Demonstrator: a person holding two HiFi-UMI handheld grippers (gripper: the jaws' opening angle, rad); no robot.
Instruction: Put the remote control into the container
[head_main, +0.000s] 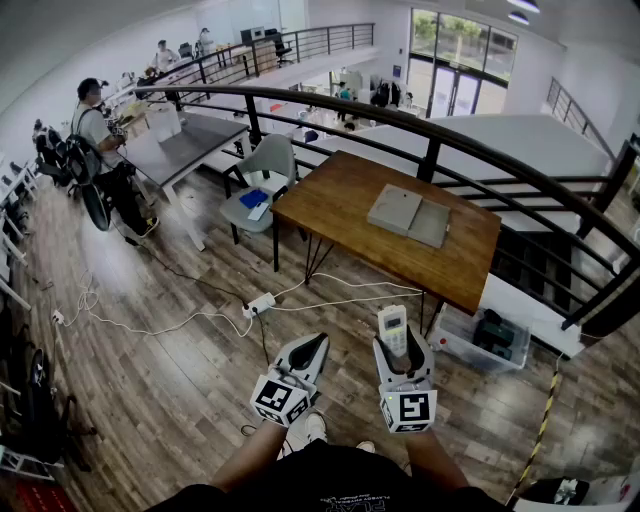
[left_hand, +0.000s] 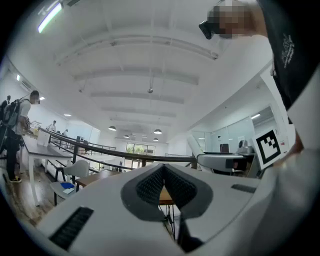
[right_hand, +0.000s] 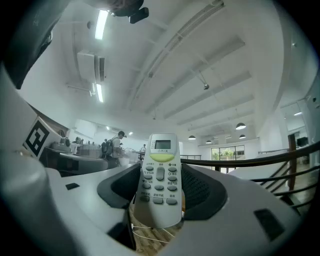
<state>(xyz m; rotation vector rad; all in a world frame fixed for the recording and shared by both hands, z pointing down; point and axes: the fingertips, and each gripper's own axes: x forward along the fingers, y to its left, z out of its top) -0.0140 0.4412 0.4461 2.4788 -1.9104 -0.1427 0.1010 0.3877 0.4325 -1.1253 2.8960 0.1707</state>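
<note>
Wood-floored mezzanine with railing (head_main: 431, 160), wooden table (head_main: 340, 195) ahead, right gripper (head_main: 402, 352) clamped on upright white remote control (head_main: 393, 328), left gripper (head_main: 313, 345) closed and empty, both near the table's front edge

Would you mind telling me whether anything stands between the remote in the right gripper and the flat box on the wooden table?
Nothing visible does. The right gripper holds the remote upright above the floor, short of the wooden table; the flat box lies alone on the tabletop.
</note>
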